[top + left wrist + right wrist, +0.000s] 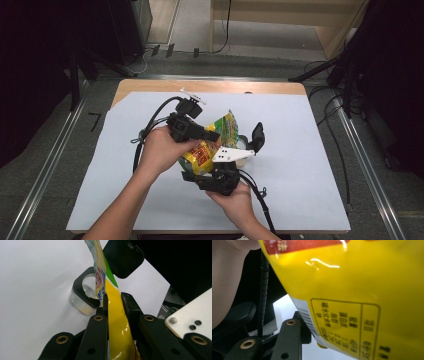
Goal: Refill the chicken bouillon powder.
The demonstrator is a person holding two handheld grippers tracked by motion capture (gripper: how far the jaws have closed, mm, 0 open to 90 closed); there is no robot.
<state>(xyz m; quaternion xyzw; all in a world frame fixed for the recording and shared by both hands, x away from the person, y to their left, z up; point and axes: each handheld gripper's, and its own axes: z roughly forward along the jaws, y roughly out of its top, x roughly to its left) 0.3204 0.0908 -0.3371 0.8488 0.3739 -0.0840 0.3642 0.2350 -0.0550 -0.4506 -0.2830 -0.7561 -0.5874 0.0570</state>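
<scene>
Yellow snack bag (210, 145) pinched in left gripper (113, 305), right gripper (220, 176) holding bag's lower end

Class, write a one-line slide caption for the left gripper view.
Left tongs pinch the edge of a yellow snack bag above a white table cover, with a clear container behind.

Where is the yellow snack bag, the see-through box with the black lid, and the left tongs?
yellow snack bag (115, 322), left gripper view, its glossy yellow edge.
see-through box (79, 303), left gripper view, its clear side wall.
left tongs (114, 302), left gripper view, between the tips pinching the bag.
</scene>
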